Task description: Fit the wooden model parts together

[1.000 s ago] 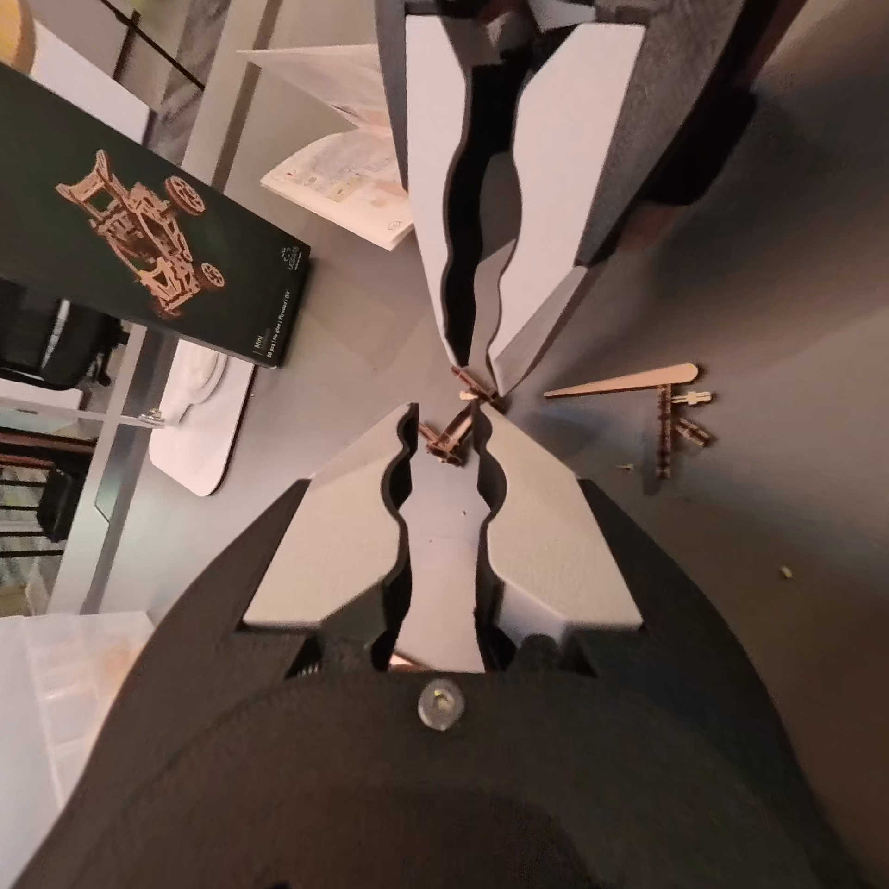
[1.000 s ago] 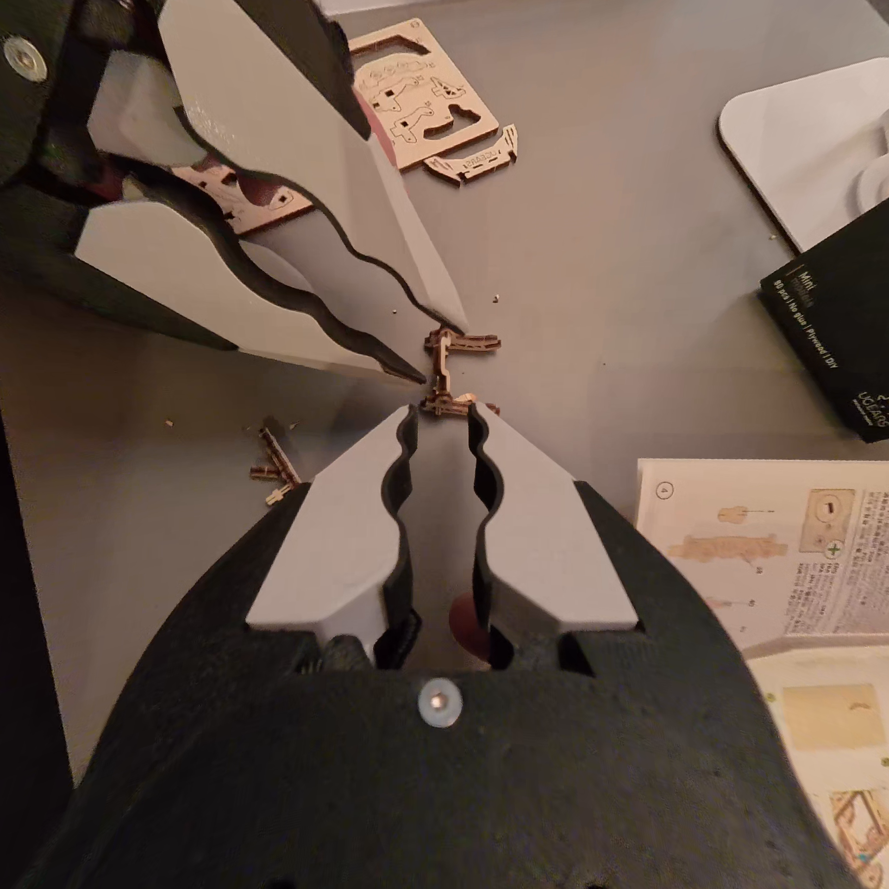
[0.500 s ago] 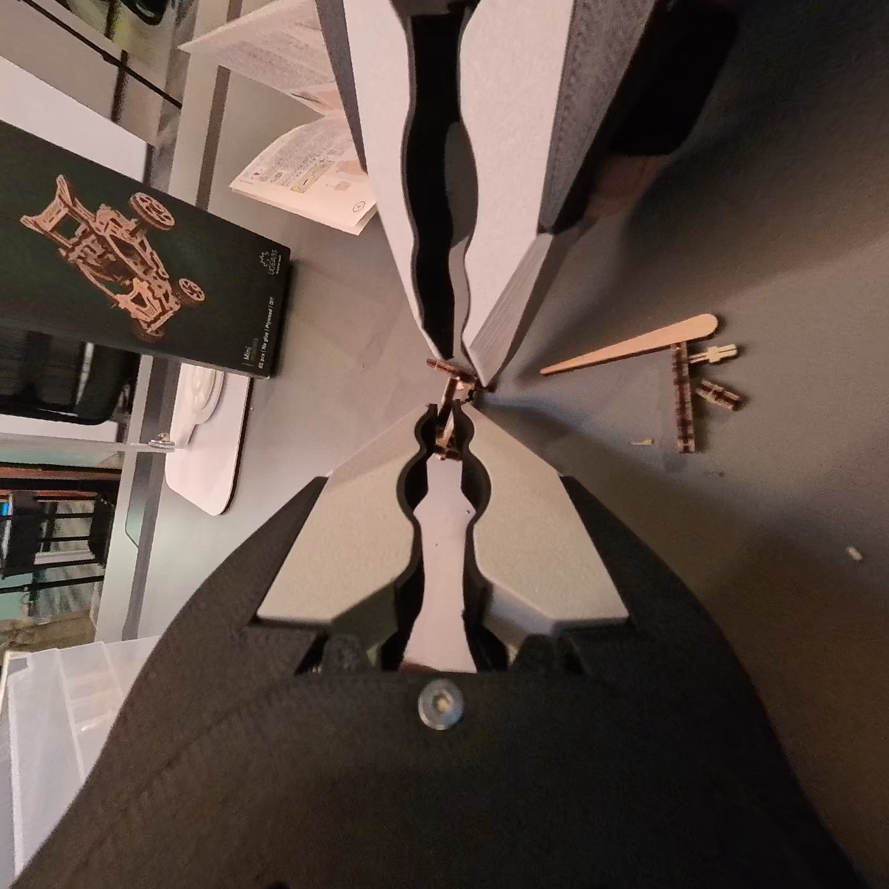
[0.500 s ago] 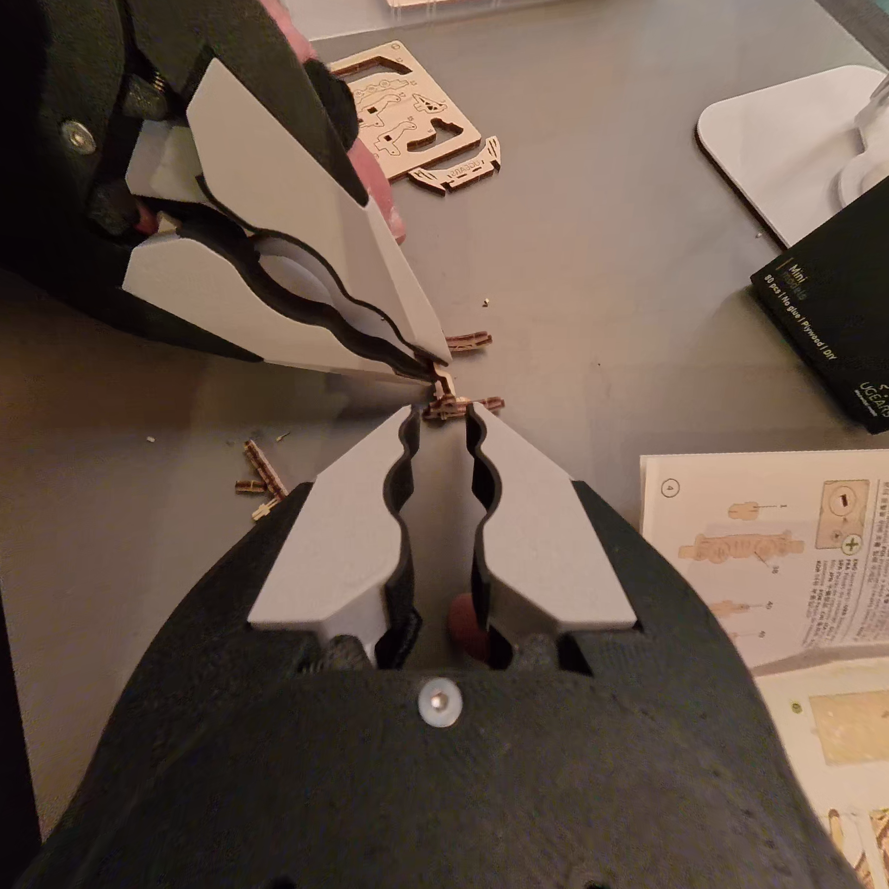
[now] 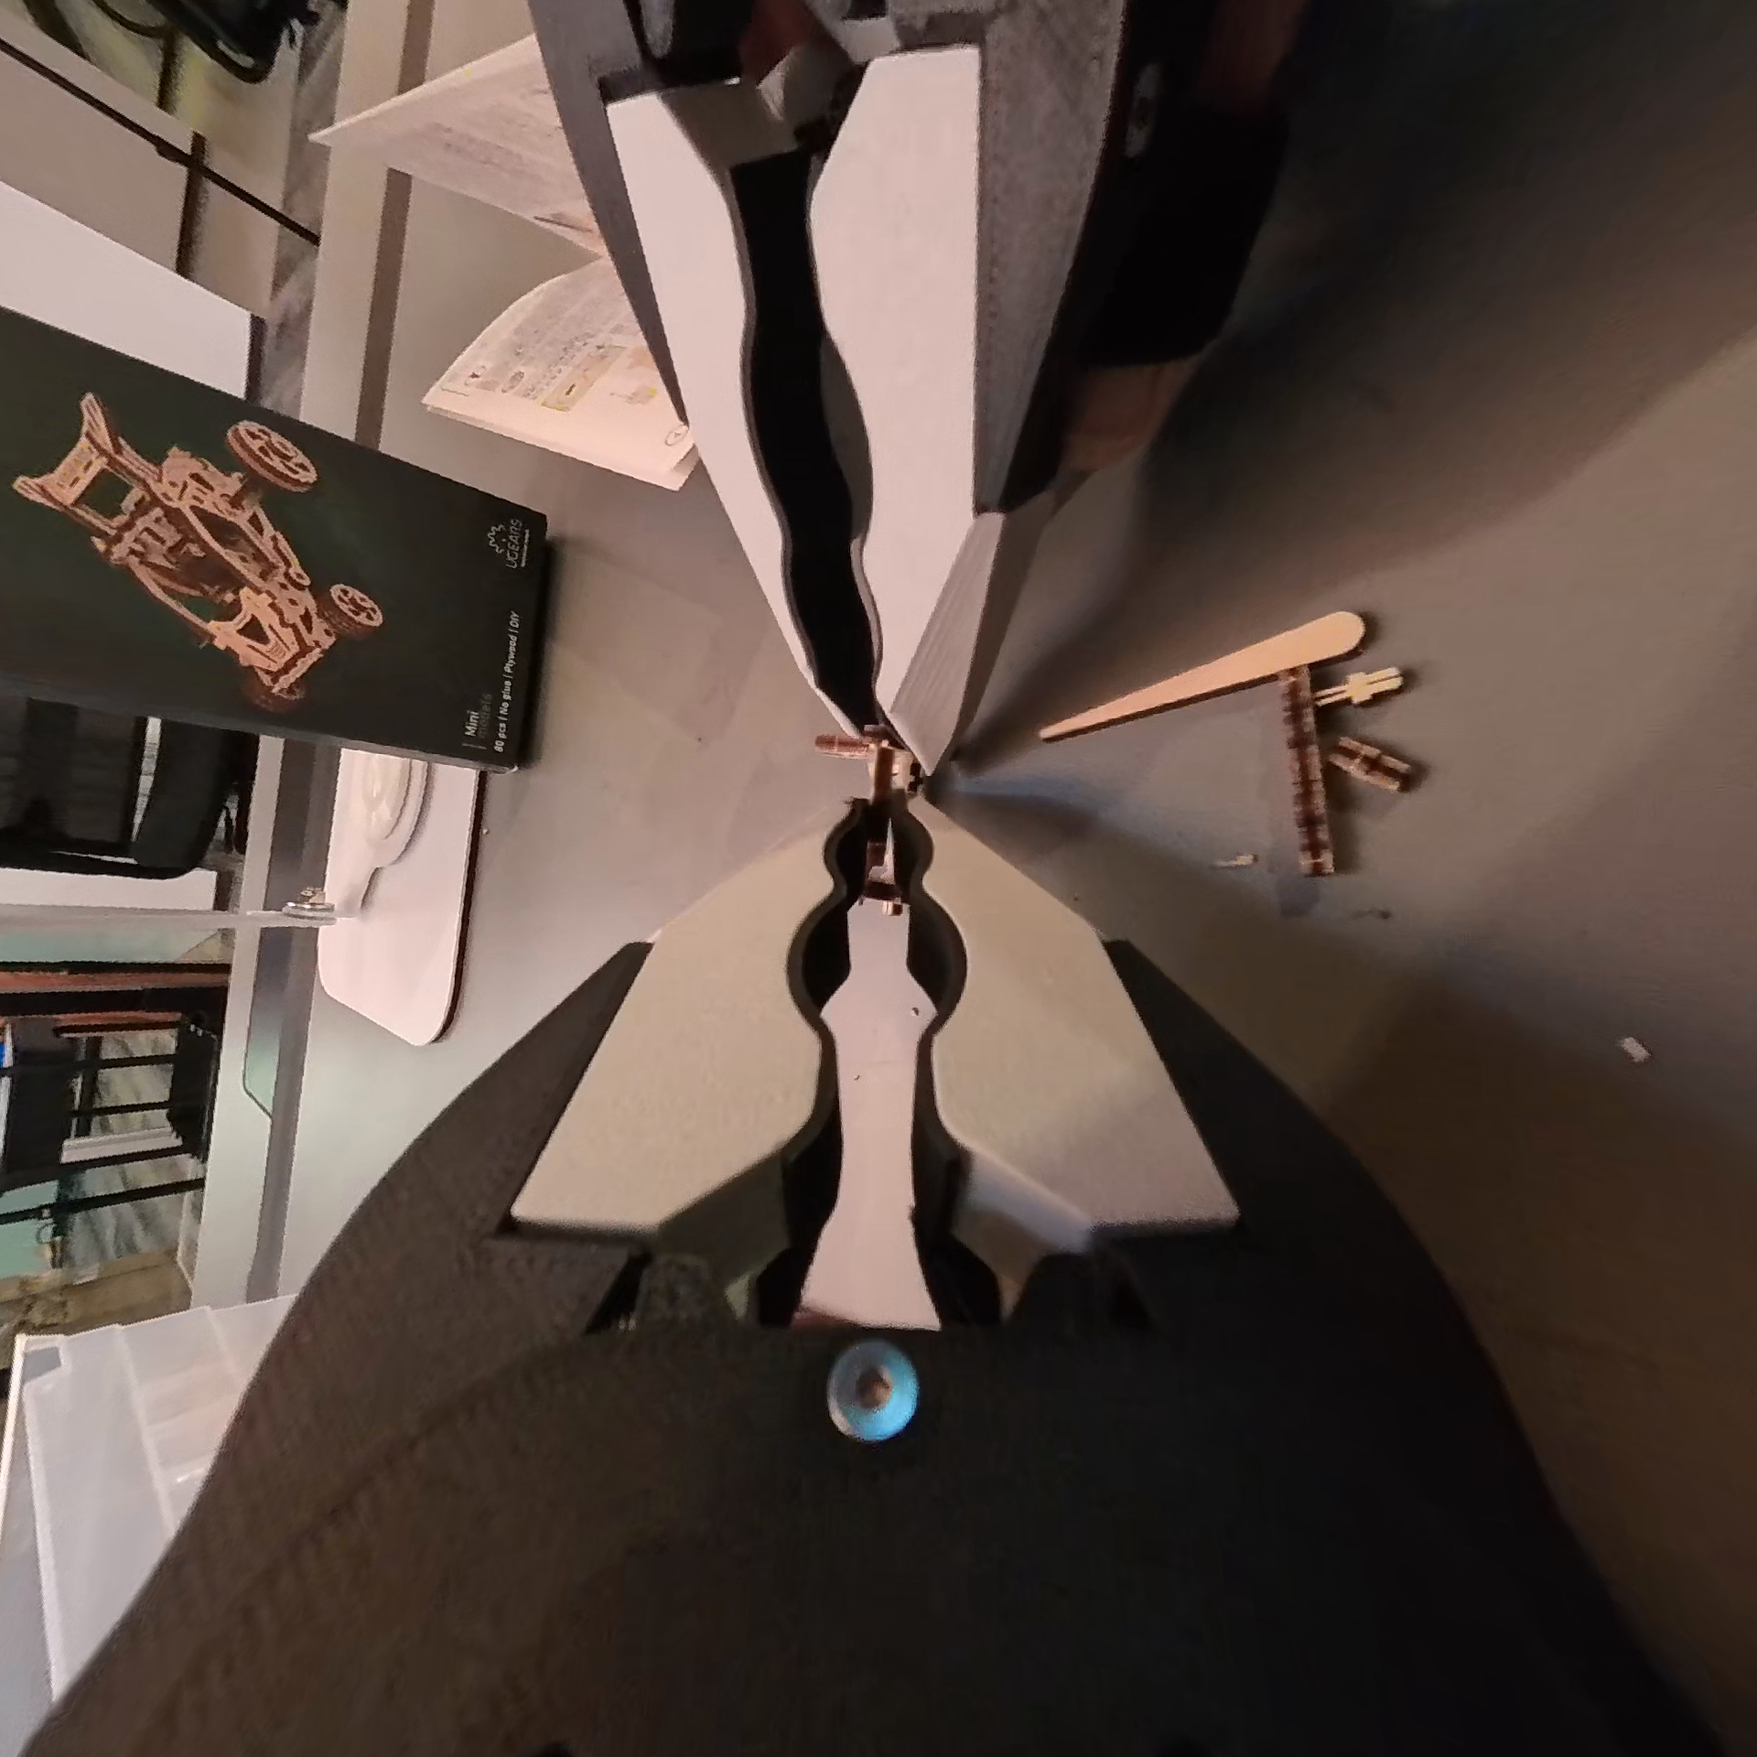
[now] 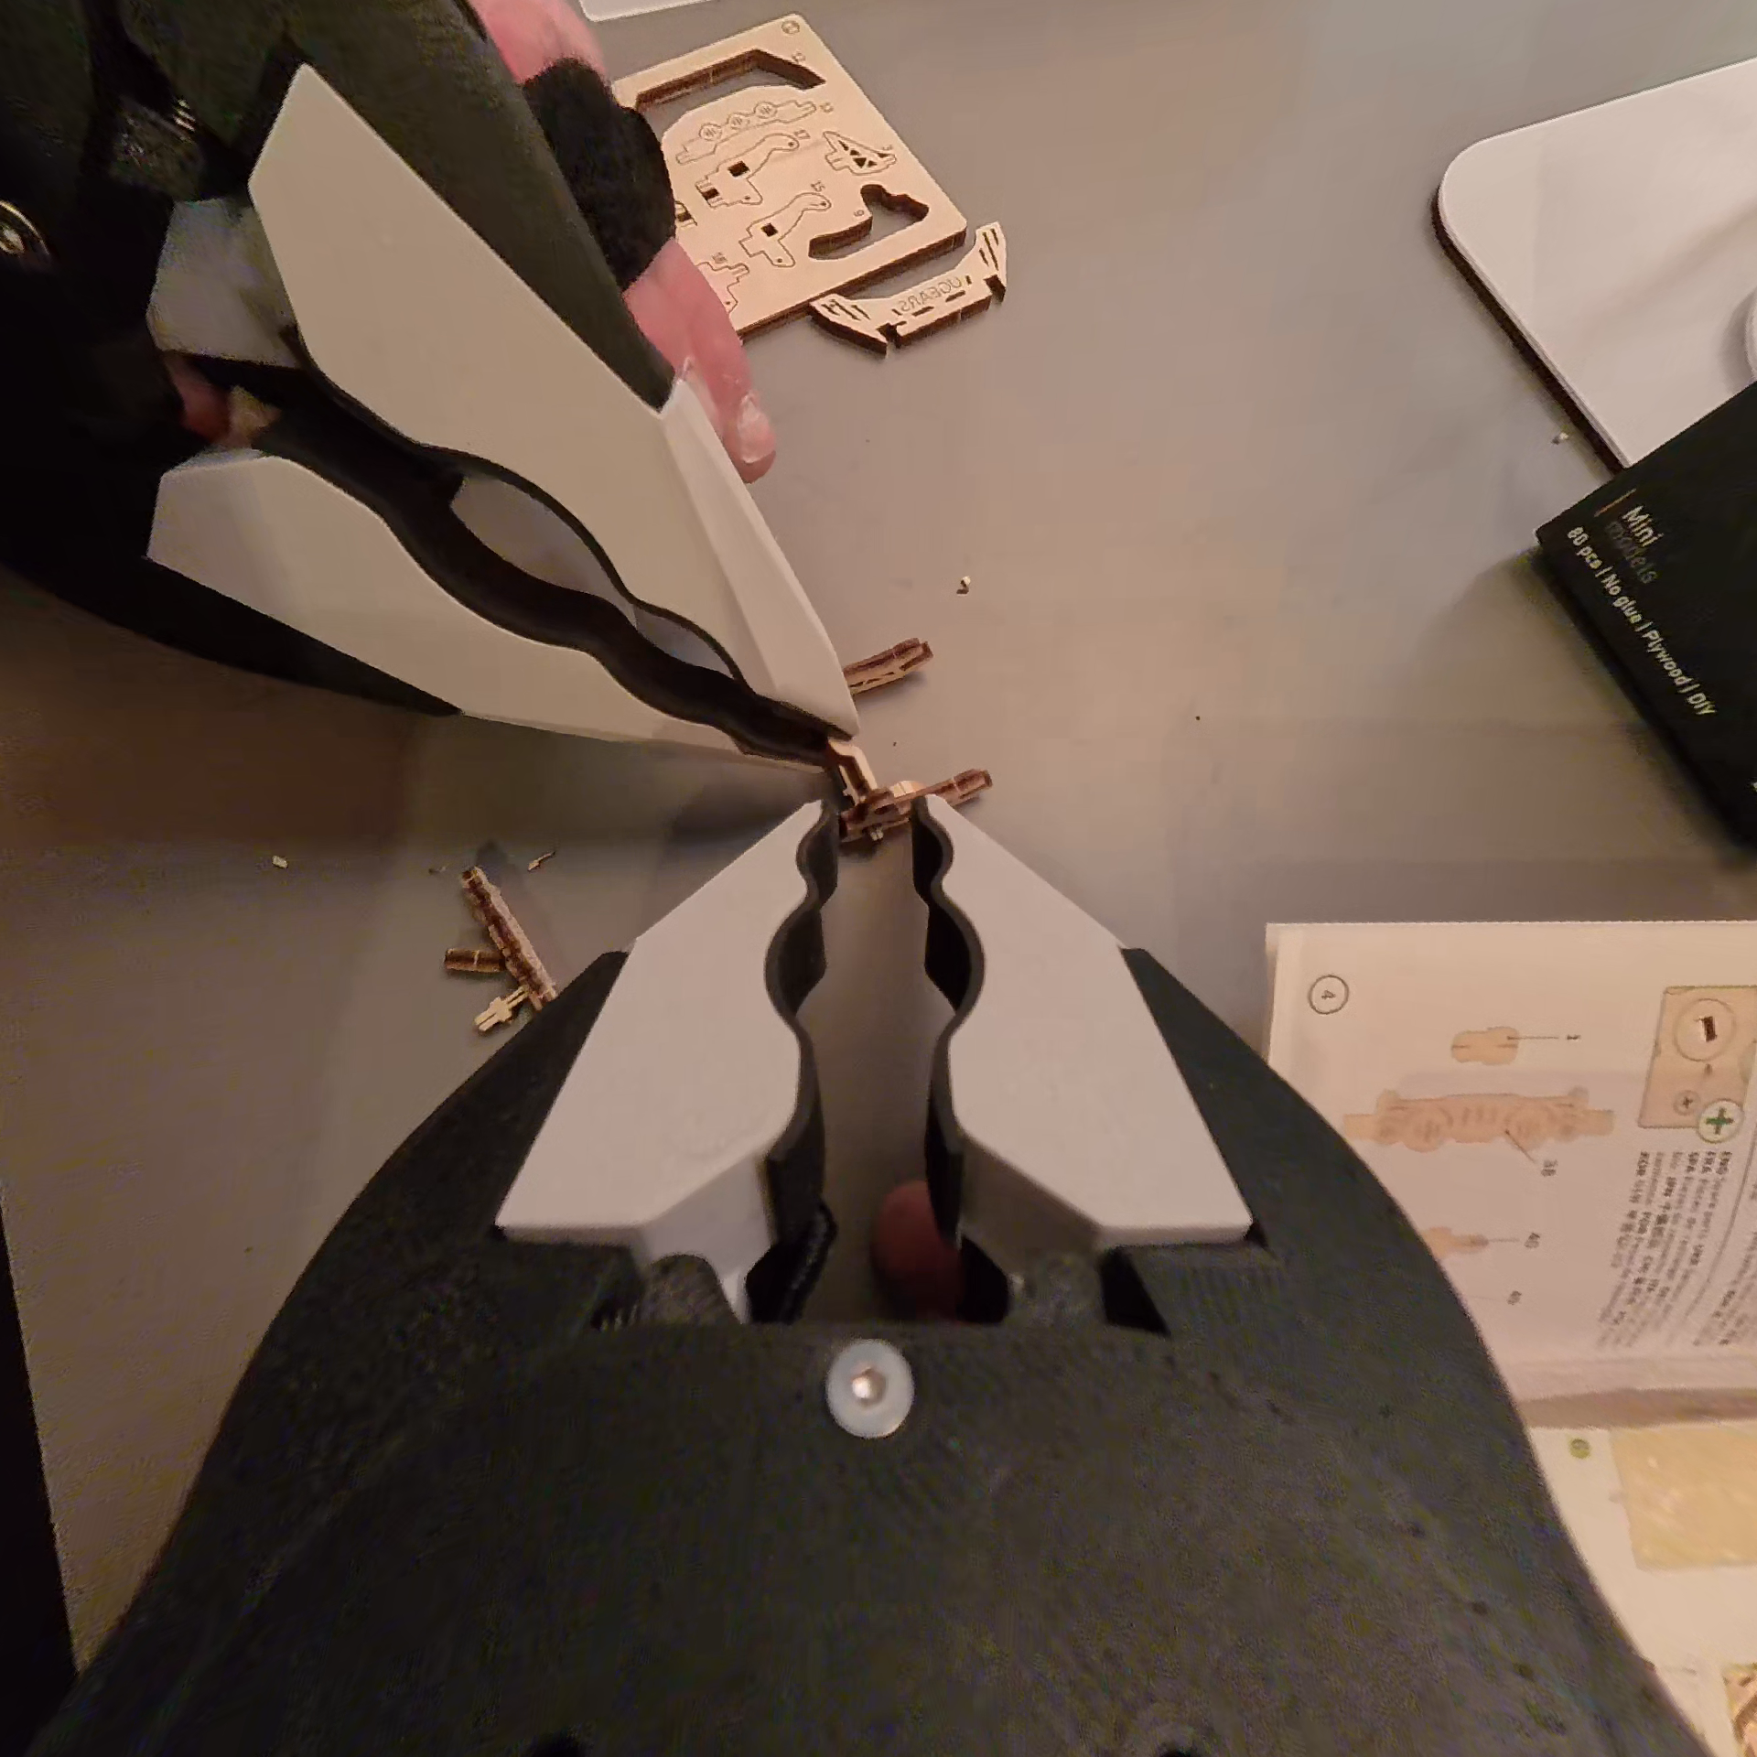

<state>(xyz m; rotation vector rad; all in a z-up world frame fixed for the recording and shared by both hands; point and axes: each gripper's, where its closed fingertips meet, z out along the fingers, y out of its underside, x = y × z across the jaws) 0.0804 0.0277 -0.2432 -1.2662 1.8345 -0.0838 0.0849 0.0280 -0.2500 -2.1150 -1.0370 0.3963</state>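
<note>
Jaws of left gripper (image 5: 879, 837) clamped on thin wooden strip (image 5: 882, 794); jaws of right gripper (image 6: 875, 818) closed on cross-shaped wooden part (image 6: 879, 808), tips nearly meeting mid-bench (image 6: 1236, 570), likely to press joint together. Spare pieces (image 5: 1317, 761) parked aside.

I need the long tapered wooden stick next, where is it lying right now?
In the left wrist view the tapered stick lies on the grey table, right of both claws, its wide end touching a notched wooden strip.
</note>
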